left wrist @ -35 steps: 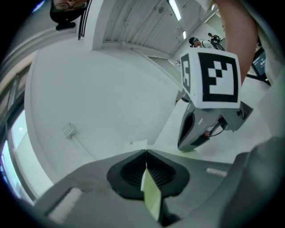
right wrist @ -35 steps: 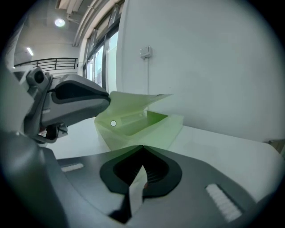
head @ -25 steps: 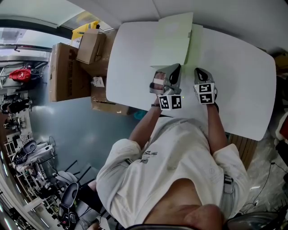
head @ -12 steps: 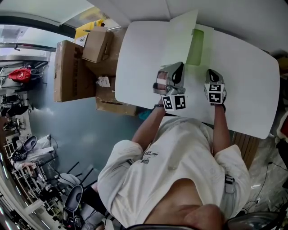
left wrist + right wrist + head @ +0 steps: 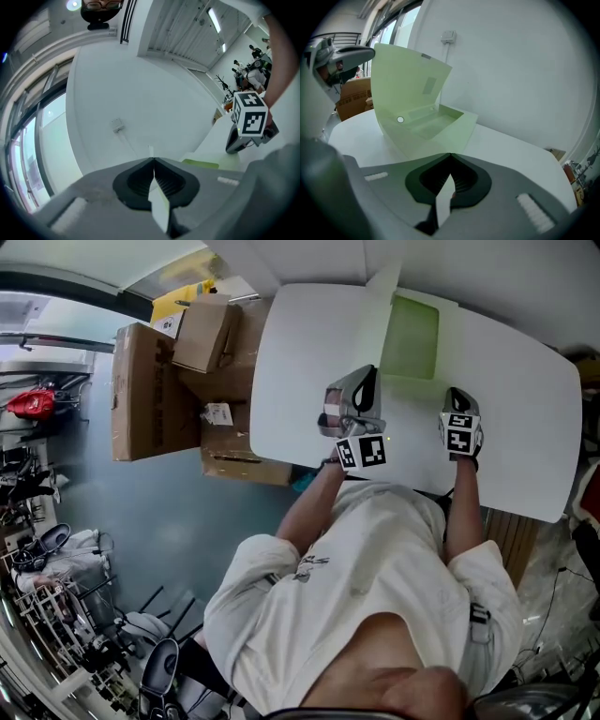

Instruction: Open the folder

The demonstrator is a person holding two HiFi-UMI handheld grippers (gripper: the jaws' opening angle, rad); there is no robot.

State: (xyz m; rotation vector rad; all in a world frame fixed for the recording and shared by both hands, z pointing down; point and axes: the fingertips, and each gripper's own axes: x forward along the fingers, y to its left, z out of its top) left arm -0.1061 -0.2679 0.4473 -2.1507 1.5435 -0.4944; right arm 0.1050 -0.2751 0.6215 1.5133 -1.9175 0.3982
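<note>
Around the folder (image 5: pixel 413 337) the white table (image 5: pixel 511 404) is bare. Off the table edge on your left gripper's side of the folder, stacked cardboard boxes (image 5: pixel 150 395) stand on the floor, with a yellow item (image 5: pixel 176 302) behind them. A wall socket (image 5: pixel 449 35) sits on the white wall beyond the folder. Nothing stands between the folder and either gripper. The folder is pale green and lies at the far middle of the table, base flat, its inside showing a shallow pocket (image 5: pixel 425 116) and a small white round stud (image 5: pixel 400 119). Its cover (image 5: pixel 380 320) stands nearly upright off the base, slightly curved, on your left gripper's side. Your left gripper (image 5: pixel 153 161) is clamped on that cover at its near upper corner, with the sheet seen edge-on between the pads. Your right gripper (image 5: pixel 450 157) has its jaws together with nothing held and points down at the table just beside the folder's near edge; whether it touches the folder cannot be told.
</note>
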